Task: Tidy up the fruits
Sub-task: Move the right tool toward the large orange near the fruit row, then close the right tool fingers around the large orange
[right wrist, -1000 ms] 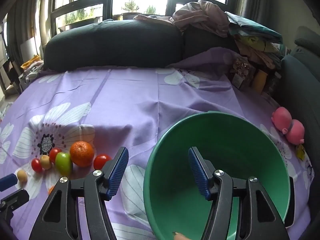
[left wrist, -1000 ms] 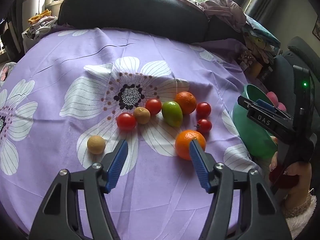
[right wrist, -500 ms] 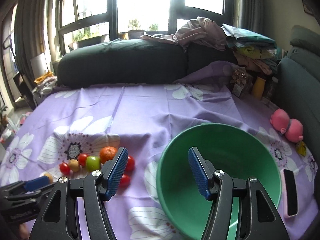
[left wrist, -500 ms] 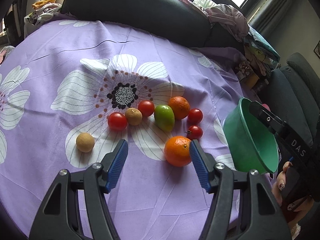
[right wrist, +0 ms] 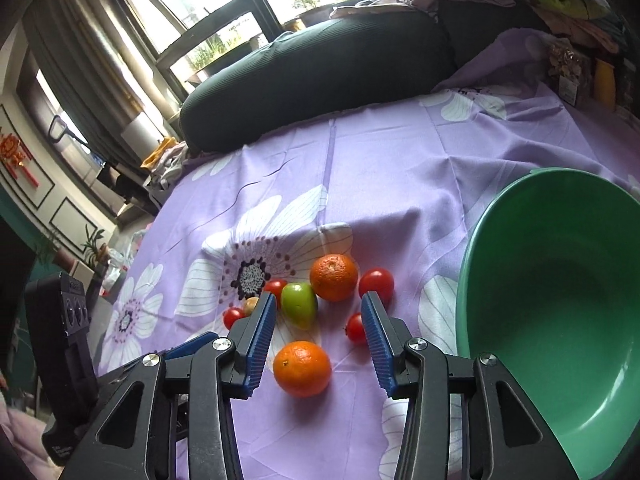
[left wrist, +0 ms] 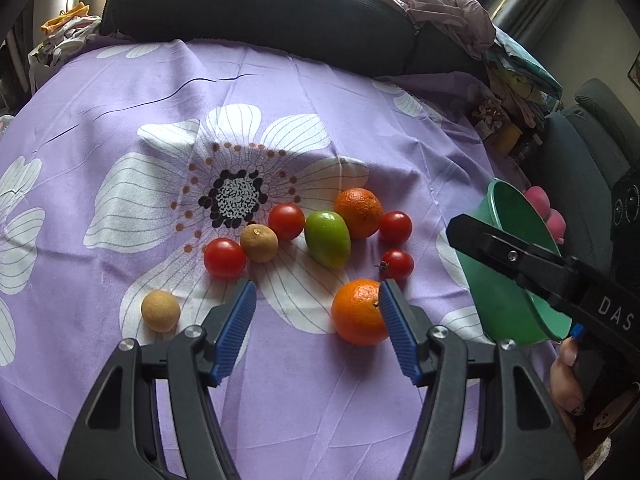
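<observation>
Fruit lies clustered on the purple flowered cloth (left wrist: 168,92): two oranges, the near one (left wrist: 358,312) and the far one (left wrist: 359,213), a green fruit (left wrist: 328,238), several red tomatoes (left wrist: 225,258) and two tan round fruits (left wrist: 160,311). My left gripper (left wrist: 318,326) is open and empty just above the cloth, its right finger beside the near orange. My right gripper (right wrist: 318,344) is open and empty, and the near orange (right wrist: 302,368) lies below and between its fingers. A green bowl (right wrist: 560,320) is tilted at the right, held up by the hand at the right gripper (left wrist: 532,264).
A dark cushion (left wrist: 256,4) runs along the back edge. Piled clothes (left wrist: 452,16) and small packages (right wrist: 568,68) sit at the back right. A pink toy (left wrist: 544,208) lies behind the bowl. The left gripper's body (right wrist: 72,356) shows at the right view's lower left.
My right gripper swung left from over the bowl to over the fruit, and the bowl now sits tilted at its right. My left gripper stayed close to the near orange.
</observation>
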Tool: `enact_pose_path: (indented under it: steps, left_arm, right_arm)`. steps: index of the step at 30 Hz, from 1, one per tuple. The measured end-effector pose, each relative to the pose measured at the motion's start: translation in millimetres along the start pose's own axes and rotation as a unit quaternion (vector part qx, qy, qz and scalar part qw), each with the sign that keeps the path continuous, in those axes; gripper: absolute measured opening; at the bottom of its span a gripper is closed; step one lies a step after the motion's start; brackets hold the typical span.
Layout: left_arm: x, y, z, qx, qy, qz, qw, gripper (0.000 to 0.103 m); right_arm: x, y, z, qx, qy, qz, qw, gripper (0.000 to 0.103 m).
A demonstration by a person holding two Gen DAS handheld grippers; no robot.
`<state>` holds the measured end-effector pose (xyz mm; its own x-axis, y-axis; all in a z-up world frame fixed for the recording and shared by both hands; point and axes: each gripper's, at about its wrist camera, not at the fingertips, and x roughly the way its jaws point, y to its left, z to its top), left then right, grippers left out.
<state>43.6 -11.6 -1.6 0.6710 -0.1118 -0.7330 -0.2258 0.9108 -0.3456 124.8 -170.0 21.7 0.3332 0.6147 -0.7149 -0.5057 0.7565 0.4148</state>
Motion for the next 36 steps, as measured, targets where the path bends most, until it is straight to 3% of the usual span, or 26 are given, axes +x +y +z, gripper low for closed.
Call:
enact_pose_path:
  steps: [3,5,7,12,19,36]
  left_arm:
    - [2,-1,-2,-0.011,0.01,-0.042,0.999,0.059]
    - [6,-5,-4,-0.007,0.016,-0.038,0.9991,0.051]
    - [10,-7,-8,-0.011,0.011,-0.02,0.9997,0.049]
    - [18,-8,-10,-0.027,0.045,-0.044,0.9977,0.041]
    - [26,-12,-14,-0.036,0.067,-0.045,0.9961,0.042]
    - [31,-11,-15,-0.029,0.067,-0.055,0.9958,0.044]
  right_arm:
    - [7,-2,-2,0.021,0.022,0.017,0.999,0.047]
    - [12,1,-4,0.015,0.038,0.025,0.999,0.046]
    - [16,5,-6,0.009,0.051,0.038,0.998,0.042]
    - [24,2,-10,0.032,0.063,0.039,0.997,0.04]
    - [37,2,-16,0.041,0.085,0.031,0.995,0.04]
    - [45,-10,-24,0.079,0.103,0.042,0.991,0.04]
